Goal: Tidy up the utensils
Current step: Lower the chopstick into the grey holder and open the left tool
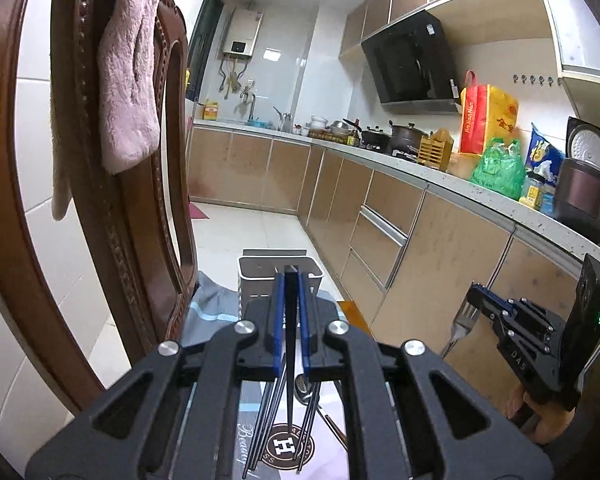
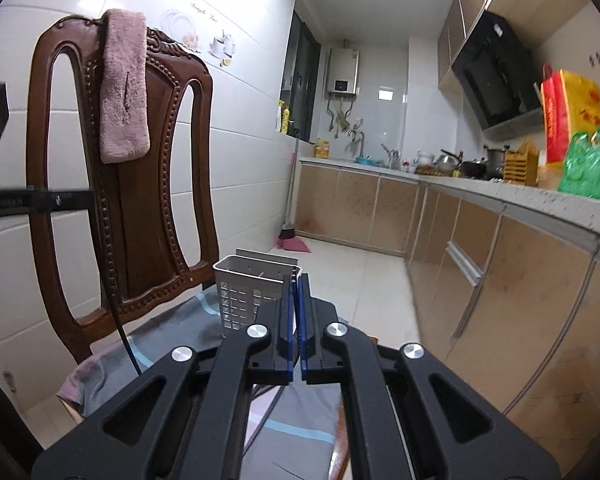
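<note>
My left gripper (image 1: 291, 280) is shut on a black chopstick (image 1: 291, 340) that runs between its blue pads and hangs down behind them. Just beyond its tips stands a white perforated utensil holder (image 1: 280, 276) on a cloth-covered chair seat. More black chopsticks (image 1: 262, 428) and a metal spoon (image 1: 305, 386) lie below on a printed mat. My right gripper (image 1: 474, 296) shows at the right of the left wrist view, shut on a metal fork (image 1: 462, 322) with tines up. In the right wrist view its pads (image 2: 302, 308) are closed near the holder (image 2: 246, 292); the fork is barely visible there.
A carved wooden chair back (image 2: 140, 184) with a pink towel (image 2: 125, 88) stands to the left. A kitchen counter (image 1: 452, 184) with cabinets, pots, bags and a rice cooker (image 1: 584, 200) runs along the right. White tiled floor (image 2: 364, 280) lies ahead.
</note>
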The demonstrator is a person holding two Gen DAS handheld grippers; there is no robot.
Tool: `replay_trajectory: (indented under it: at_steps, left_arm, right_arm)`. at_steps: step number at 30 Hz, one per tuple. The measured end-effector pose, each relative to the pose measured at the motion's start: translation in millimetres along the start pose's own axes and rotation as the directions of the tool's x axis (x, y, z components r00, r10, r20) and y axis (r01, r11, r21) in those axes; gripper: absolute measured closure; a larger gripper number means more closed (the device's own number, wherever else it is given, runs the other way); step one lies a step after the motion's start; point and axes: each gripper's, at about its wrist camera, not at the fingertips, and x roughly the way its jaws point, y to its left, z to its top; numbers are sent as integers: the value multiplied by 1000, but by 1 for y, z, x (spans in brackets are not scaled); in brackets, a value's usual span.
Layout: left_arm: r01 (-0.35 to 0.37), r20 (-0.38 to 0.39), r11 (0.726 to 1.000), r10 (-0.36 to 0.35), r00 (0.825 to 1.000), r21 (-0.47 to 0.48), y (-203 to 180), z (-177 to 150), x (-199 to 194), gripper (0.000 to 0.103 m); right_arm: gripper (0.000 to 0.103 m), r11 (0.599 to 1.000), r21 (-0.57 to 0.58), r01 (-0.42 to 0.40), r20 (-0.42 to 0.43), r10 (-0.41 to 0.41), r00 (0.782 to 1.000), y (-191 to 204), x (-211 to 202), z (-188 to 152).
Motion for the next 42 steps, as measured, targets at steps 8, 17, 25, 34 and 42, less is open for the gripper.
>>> replay_trajectory:
  at_steps: [8, 17, 25, 34, 42]
  left_arm:
    - [10, -22, 1000, -10, 1000, 13, -4, -10, -1, 96]
    - [-13, -56, 1000, 14, 998, 23, 2, -18, 6, 96]
    - [-16, -73, 1000, 17, 997, 22, 4, -21, 11, 96]
    - [-18, -72, 1000, 20, 997, 22, 2, -21, 14, 96]
    - [-33, -34, 999, 34, 999, 26, -1, -3, 16, 96]
  right_arm:
    - [100, 999, -15, 42, -25, -43, 999, 5, 9, -4]
    - [100, 999, -14, 42, -22, -43, 999, 6, 12, -3]
    - [100, 999, -2, 40, -32, -40, 999, 4, 13, -5]
    - [100, 999, 9, 43, -36, -42, 998, 0, 14, -6]
    - [100, 998, 48, 45, -44, -43, 998, -11, 20, -10]
